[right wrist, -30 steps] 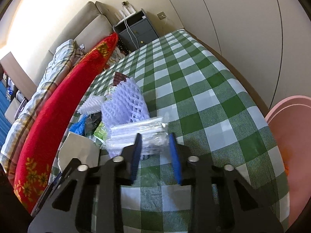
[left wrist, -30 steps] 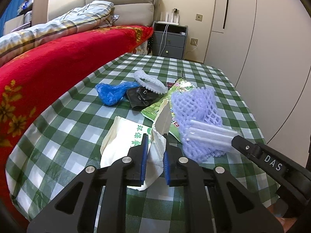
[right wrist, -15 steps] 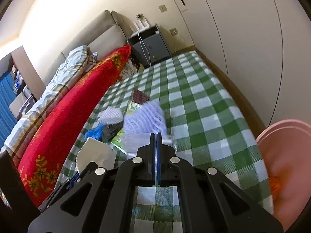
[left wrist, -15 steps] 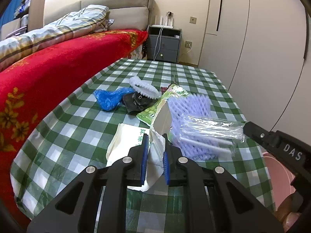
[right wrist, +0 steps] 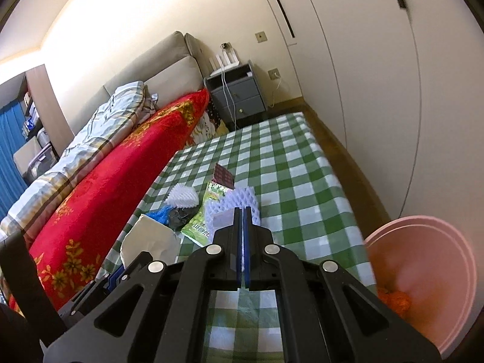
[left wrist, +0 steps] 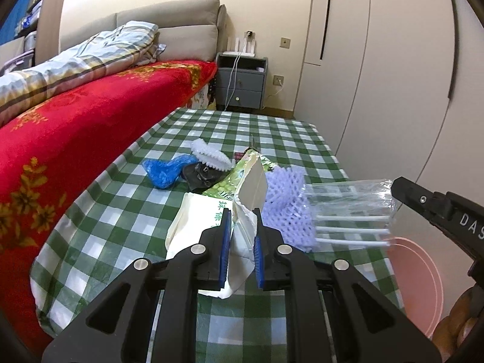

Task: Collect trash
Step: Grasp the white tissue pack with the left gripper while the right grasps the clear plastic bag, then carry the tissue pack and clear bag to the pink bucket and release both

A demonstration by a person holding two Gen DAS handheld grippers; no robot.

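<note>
"DAS" stands in white on the right tool's black arm; the white bag carries green Chinese characters.

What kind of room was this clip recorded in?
Most likely a bedroom in a home. A bed with a red blanket and padded headboard runs along the left, a grey nightstand stands against the wall, and tall wardrobe doors fill the right side beside the checked-cloth table.

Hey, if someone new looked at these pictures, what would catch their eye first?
Probably the clear plastic packet of white sticks held up off the checked table by the right gripper, just left of the pink bin. Next, the left gripper closed on a torn white paper bag, with the trash heap and red blanket behind.
</note>
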